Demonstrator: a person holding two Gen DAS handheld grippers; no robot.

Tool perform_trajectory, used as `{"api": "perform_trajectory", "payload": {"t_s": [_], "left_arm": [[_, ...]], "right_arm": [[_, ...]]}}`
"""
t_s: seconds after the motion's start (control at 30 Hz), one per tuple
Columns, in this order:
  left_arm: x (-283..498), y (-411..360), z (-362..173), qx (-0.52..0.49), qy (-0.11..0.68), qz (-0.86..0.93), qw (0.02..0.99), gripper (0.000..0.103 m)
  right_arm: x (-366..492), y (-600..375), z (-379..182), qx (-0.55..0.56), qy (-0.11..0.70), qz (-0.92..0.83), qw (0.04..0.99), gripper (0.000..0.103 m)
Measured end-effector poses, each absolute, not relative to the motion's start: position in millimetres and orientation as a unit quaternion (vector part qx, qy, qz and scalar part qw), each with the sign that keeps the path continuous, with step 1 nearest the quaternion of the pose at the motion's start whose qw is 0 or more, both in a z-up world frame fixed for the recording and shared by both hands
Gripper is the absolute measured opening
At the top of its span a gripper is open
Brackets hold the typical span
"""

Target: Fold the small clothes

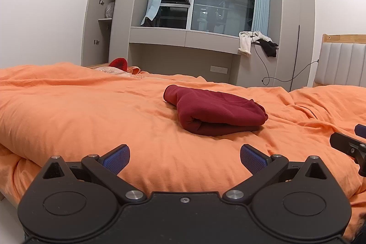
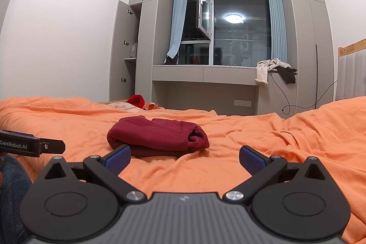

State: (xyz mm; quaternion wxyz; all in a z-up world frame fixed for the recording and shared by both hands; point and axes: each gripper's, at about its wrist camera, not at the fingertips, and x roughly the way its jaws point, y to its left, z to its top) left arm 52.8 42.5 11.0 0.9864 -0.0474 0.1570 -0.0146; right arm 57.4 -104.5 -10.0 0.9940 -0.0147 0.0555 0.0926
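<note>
1. Two views show the same folded garment; first the left wrist view. The dark red, soft fleece garment (image 1: pixel 212 112) lies on the bed's orange, wrinkled cotton duvet (image 1: pixel 91 111), folded into a compact stack with its rolled edge toward the camera.
2. The left gripper (image 1: pixel 184 158) hovers low over the duvet, well short of the garment, its blue-padded fingers (image 1: pixel 117 158) spread wide with nothing between them. Part of the right gripper (image 1: pixel 347 143) shows at the right edge.
3. In the right wrist view the garment (image 2: pixel 157 136) sits just ahead and a little left, layers stacked neatly, one thick fold end turned to the right.
4. The right gripper (image 2: pixel 184 158) is likewise spread apart and empty, close to the garment but apparently not touching it.
5. Judging by this, the fold on this piece looks finished: both grippers are free and clear.
6. A bright red crumpled cloth item (image 2: pixel 136 101) at the far edge of the bed may be left to fold; that is uncertain.
</note>
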Motion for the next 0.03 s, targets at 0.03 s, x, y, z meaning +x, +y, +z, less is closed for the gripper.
{"api": "perform_trajectory", "payload": {"t_s": [0.03], "left_arm": [[53.1,42.2,11.1,-0.048,0.157,-0.015,0.986,0.102]], "right_arm": [[57.4,-104.5,-10.0,-0.015,0.055,0.092,0.994,0.103]]}}
